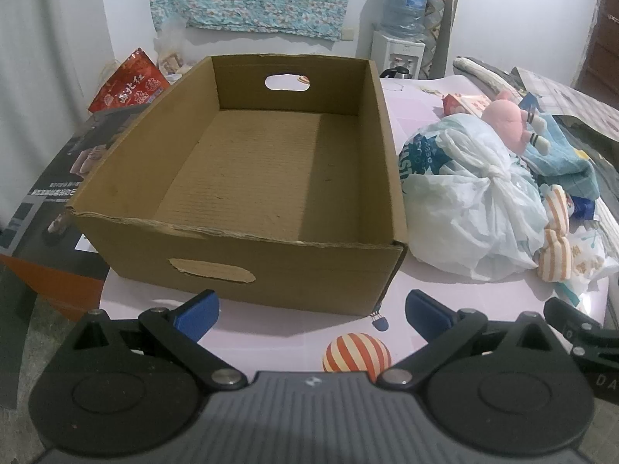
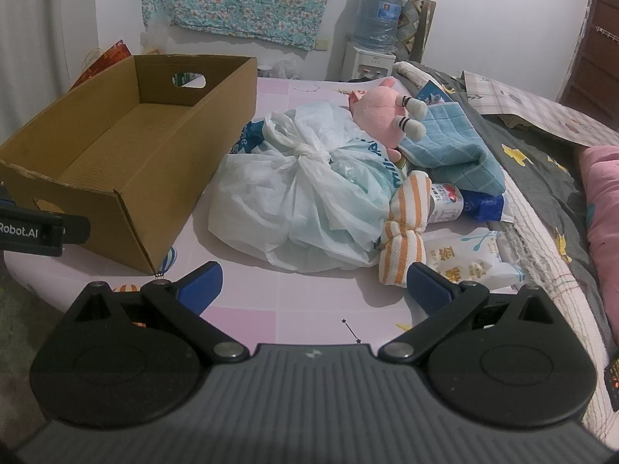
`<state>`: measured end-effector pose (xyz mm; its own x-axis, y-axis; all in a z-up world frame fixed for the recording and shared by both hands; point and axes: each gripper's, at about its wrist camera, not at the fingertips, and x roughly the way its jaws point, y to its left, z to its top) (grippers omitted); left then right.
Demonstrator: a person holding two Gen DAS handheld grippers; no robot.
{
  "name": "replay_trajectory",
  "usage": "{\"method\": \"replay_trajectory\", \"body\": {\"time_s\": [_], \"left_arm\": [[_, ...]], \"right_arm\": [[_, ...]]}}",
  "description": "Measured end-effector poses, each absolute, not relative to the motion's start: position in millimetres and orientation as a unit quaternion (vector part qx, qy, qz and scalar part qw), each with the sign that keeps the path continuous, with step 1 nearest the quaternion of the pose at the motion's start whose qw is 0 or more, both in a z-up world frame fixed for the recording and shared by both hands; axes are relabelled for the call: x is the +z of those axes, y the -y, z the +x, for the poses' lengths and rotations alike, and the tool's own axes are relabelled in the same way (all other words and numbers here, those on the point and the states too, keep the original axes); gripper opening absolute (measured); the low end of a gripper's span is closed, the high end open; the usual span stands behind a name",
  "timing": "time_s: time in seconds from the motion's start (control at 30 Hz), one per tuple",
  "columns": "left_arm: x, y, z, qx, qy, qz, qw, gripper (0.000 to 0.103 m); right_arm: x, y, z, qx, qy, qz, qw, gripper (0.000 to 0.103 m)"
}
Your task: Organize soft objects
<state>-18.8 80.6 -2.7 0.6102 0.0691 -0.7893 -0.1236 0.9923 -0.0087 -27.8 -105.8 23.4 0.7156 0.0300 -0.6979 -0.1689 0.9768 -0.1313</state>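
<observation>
An empty open cardboard box (image 1: 240,243) (image 2: 127,208) sits on the pink sheet. To its right lies a pile: a knotted white plastic bag (image 1: 472,208) (image 2: 305,201), a pink plush toy (image 1: 506,120) (image 2: 381,116), a blue towel (image 1: 557,158) (image 2: 452,147) and an orange-striped cloth (image 1: 555,243) (image 2: 406,228). My left gripper (image 1: 311,313) is open and empty, just short of the box's near wall. My right gripper (image 2: 315,286) is open and empty, in front of the bag and the striped cloth.
A small can (image 2: 447,203), a blue packet (image 2: 483,205) and a white snack packet (image 2: 476,259) lie in the pile. A grey quilt (image 2: 541,170) covers the bed at right. A red bag (image 1: 129,85) and a water dispenser (image 1: 400,38) stand behind.
</observation>
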Motion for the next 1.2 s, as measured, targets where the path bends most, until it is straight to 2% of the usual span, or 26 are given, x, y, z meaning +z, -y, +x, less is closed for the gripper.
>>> {"method": "replay_trajectory", "body": {"time_s": [1.2], "left_arm": [[-3.0, -80.8, -18.8, 0.054, -0.439, -0.032, 0.896, 0.103]], "right_arm": [[21.7, 103.8, -24.8, 0.050, -0.375, -0.092, 0.921, 0.102]]}}
